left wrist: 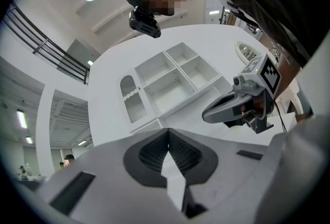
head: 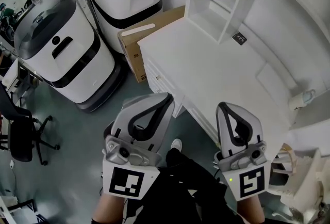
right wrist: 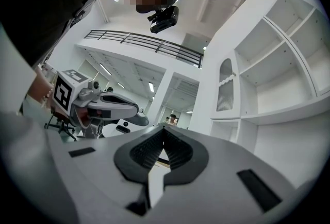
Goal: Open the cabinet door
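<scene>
left gripper (left wrist: 168, 134): jaws pressed together with nothing between them, held about level, short of the white desk (head: 216, 78).
right gripper (right wrist: 164, 131): likewise closed and empty, beside the left one, its tip by the desk's front edge.
cabinet door: probably the arched slatted door (right wrist: 225, 86) at the left end of the shelf unit (head: 227, 11) on the desk; it is closed and well apart from both grippers.
handle: too small to make out.
step in hand: the approach, judging by the gap.
doing it well: bring one gripper to the door's free edge, part its jaws before contact, grip squarely, then pull along the hinge arc.
risk: closed jaws would only nudge the door.
</scene>
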{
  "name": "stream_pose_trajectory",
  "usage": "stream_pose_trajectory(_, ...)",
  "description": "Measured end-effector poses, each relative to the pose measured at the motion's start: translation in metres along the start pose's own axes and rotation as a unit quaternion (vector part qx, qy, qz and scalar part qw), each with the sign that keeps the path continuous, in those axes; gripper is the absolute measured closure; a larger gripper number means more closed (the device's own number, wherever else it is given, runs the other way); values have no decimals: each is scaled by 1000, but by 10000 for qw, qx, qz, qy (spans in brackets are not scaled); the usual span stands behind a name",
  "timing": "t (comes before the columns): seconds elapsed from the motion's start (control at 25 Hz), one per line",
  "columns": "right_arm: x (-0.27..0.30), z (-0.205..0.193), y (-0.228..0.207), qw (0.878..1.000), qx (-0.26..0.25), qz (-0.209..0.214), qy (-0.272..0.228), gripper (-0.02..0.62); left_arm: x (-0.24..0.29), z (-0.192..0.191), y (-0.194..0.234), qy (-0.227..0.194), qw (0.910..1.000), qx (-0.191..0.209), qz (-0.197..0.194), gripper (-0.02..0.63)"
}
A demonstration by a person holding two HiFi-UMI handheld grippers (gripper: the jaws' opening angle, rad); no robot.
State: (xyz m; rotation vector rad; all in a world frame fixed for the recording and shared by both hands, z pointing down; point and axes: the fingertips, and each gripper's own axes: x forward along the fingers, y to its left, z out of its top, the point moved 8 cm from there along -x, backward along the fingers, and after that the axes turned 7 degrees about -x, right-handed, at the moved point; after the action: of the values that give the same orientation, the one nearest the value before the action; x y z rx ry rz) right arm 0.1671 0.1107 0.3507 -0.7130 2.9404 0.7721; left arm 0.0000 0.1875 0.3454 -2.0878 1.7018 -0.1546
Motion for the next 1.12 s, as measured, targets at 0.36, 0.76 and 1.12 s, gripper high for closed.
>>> stream_pose_trajectory(0.36,44,-29,-46,9999,-13,128,52,595,59,-20,27,-9,10000,45,58,606)
stream_pose_trajectory(0.76,67,-54,-91,10000,-41,-11,83,595,112,-35,39,-40,10000,39,17,606)
stream_pose_trajectory(1.12,69,-60,-110,9997,-51,-204,107,595,142,-38,38,-135,9997,-51,-173,606)
